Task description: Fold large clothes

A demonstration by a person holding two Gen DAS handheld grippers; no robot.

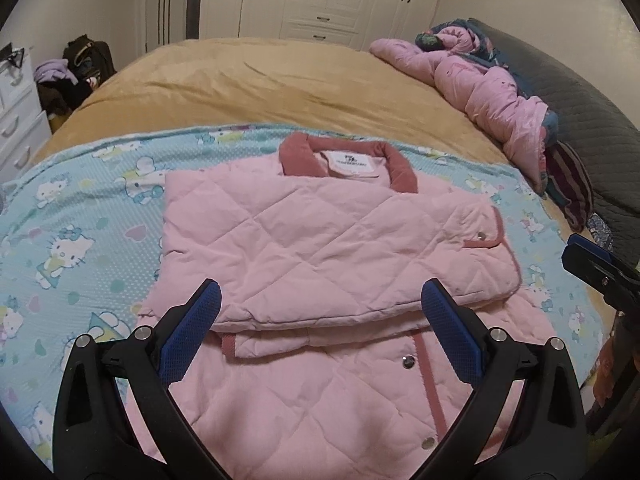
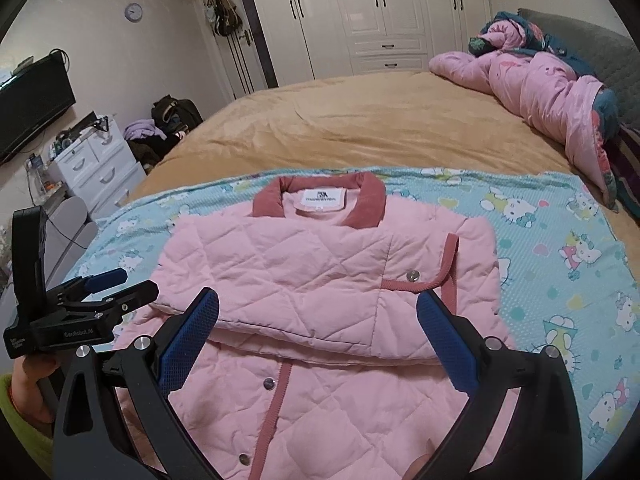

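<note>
A pink quilted jacket [image 1: 320, 248] with a dark pink collar lies on a blue cartoon-print sheet [image 1: 80, 208] on the bed. Both sleeves are folded across its chest. It also shows in the right wrist view [image 2: 304, 280]. My left gripper [image 1: 320, 316] is open and empty, hovering just above the jacket's lower half. My right gripper [image 2: 318, 320] is open and empty, also over the lower half. The right gripper shows at the right edge of the left wrist view [image 1: 592, 264]. The left gripper shows at the left of the right wrist view [image 2: 108, 292].
A tan blanket [image 1: 260, 80] covers the bed beyond the sheet. A pink duvet [image 1: 488, 96] is heaped by the grey headboard [image 1: 580, 92] at the right. White drawers [image 2: 96, 168] and a bag stand left of the bed; wardrobes [image 2: 380, 12] line the far wall.
</note>
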